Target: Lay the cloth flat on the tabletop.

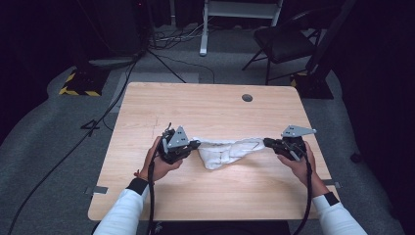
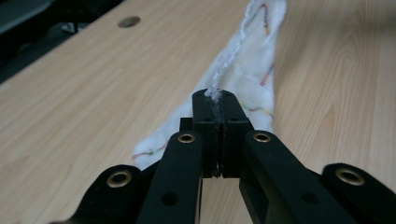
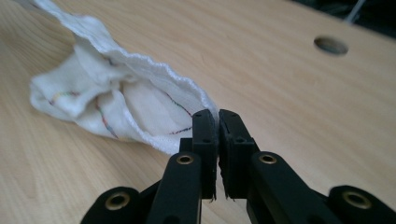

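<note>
Nearest the camera in the high view, two white-sleeved forearms come in from the bottom edge, each hand carrying a gripper. The left gripper (image 1: 195, 144) is clenched on one end of a white cloth (image 1: 226, 151); in the left gripper view its jaws stand pressed together with the frayed edge of the cloth (image 2: 254, 70) pinched between the tips. The right gripper (image 1: 266, 142) is clamped on the opposite end; in the right gripper view its jaws stand almost together, with the hem of the cloth (image 3: 112, 93) caught between them.

The cloth hangs stretched between the two grippers, over the middle of the wooden table (image 1: 215, 196), nearer the person's edge than the far one. Its long axis runs side to side across the table, from one gripper to the other, its top edge pulled into a nearly straight line. Below that edge the middle sags in a bunched, roughly triangular fold that points toward the person. Thin coloured stripes run across the white fabric.

Farther along the tabletop, a round cable hole (image 1: 247, 98) sits near the far edge, right of centre. Beyond the table, on the grey floor, stand a black folding chair (image 1: 284, 41) and a white frame (image 1: 240, 14), with cables trailing nearby.
</note>
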`<act>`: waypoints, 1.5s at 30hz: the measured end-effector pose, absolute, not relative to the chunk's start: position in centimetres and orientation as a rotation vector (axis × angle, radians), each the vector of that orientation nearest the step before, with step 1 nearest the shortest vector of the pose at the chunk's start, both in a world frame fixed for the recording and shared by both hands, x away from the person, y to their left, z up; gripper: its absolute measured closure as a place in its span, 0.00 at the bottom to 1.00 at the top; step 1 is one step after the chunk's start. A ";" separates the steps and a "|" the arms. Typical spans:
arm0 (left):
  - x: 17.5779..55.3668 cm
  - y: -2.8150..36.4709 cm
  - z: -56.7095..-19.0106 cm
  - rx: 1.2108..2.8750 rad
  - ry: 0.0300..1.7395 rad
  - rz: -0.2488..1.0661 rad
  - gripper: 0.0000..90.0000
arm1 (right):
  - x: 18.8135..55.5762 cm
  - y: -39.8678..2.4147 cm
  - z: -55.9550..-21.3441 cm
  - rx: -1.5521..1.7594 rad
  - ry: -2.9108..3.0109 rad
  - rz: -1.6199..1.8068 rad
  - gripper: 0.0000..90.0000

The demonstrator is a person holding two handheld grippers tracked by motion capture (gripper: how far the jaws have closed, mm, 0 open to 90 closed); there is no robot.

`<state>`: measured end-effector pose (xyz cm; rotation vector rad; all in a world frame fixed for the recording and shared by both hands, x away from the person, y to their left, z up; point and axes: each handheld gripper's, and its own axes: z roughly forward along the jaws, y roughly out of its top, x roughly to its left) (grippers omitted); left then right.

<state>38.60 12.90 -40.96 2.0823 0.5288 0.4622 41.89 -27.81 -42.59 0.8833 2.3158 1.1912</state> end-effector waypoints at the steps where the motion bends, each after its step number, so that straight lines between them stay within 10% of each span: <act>1: 38.4 13.1 -40.3 2.064 0.537 0.474 0.98 | 41.6 -27.8 -42.0 0.868 2.302 1.207 0.95; 23: 34.2 15.3 -35.4 2.015 0.574 0.571 0.98 | 35.6 -27.9 -35.0 0.679 2.197 1.338 0.96; 45: 49.9 12.5 -42.4 2.160 0.846 0.534 0.97 | 51.0 -24.8 -40.6 0.949 2.213 1.048 0.95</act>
